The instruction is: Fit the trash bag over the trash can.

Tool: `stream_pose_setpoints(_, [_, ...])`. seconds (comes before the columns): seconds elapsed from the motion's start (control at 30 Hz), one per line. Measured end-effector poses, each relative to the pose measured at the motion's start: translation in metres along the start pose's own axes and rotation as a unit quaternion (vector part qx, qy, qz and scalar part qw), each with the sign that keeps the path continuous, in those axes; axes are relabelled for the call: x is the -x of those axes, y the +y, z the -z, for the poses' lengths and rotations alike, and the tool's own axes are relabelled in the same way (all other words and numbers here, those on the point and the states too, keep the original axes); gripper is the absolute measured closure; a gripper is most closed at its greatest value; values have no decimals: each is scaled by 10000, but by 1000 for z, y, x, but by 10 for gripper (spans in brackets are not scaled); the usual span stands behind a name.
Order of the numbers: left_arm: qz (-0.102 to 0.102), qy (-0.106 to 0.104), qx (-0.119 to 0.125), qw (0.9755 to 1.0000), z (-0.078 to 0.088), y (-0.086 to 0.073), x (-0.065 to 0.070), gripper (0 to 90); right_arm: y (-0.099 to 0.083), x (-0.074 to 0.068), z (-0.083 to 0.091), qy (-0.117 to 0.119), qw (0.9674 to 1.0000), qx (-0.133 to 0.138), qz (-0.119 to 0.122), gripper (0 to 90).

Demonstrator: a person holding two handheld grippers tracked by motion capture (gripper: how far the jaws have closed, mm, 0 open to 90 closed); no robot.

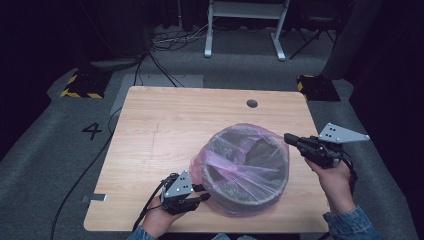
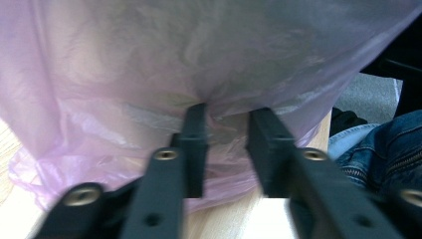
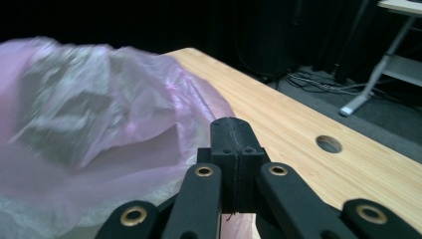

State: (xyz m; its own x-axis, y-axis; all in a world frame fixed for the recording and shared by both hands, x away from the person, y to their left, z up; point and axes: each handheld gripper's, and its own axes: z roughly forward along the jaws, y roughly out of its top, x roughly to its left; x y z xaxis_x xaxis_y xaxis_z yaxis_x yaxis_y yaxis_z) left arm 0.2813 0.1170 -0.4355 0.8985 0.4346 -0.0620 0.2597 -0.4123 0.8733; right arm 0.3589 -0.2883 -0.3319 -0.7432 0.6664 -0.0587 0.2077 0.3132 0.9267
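1. While the thin pink plastic bag (image 1: 247, 165) drapes over the round grey bin (image 1: 220, 182) at the middle of the pale wooden table (image 1: 160, 130), we work its near-left skirt with the left gripper (image 1: 204, 192), whose jaws stand apart with film bunched between them, not pinched.
2. We should close on one fold only and pull gently outward.
3. The right gripper (image 1: 289, 138), jaws pressed together on the bag's far-right edge as best we can tell, should hold the film taut, so the bag neither tears nor slips.
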Motion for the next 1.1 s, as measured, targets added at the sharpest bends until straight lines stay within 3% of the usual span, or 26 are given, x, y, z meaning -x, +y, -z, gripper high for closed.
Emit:
stream_pose_setpoints(0.1, [73, 178, 83, 9998, 1, -1, -4, 898, -5, 7, -8, 15, 9997, -174, -181, 900])
stream_pose_setpoints(0.23, [90, 369, 34, 9993, -2, -2, -10, 900, -22, 10, -20, 179, 9983, -424, -364, 900])
stream_pose_setpoints(0.33, [49, 459, -135, 9988, -8, -5, -13, 900, -37, 5, -24, 327, 9966, -593, -460, 900])
stream_pose_setpoints(0.47, [3, 499, -437, 9978, -19, -13, -21, 900, -58, -6, -16, 426, 9953, -709, -506, 900])
stream_pose_setpoints(0.63, [4, 647, -923, 9936, -34, -22, -28, 900, -72, -13, 0, 419, 9953, -704, -523, 882])
stream_pose_setpoints(0.7, [170, 643, -786, 9947, -29, -23, -29, 900, -75, -13, 5, 492, 9949, -678, -564, 799])
stream_pose_setpoints(0.77, [258, 416, -416, 9979, -16, -22, -27, 872, -75, -15, 12, 420, 9968, -500, -458, 680])
stream_pose_setpoints(0.83, [365, 314, -154, 9987, -2, -18, -21, 620, -73, -14, 20, 345, 9982, -359, -330, 603])
stream_pose_setpoints(0.93, [317, 377, 219, 9985, 19, -11, -8, 494, -71, -12, 30, 170, 9992, -280, -229, 579])
stream_pose_setpoints(1.03, [77, 492, 510, 9975, 34, 1, 6, 475, -69, -11, 35, 67, 9993, -305, -217, 568])
stream_pose_setpoints(1.1, [7, 508, 526, 9973, 35, 10, 10, 462, -69, -12, 35, 101, 9993, -310, -200, 565])
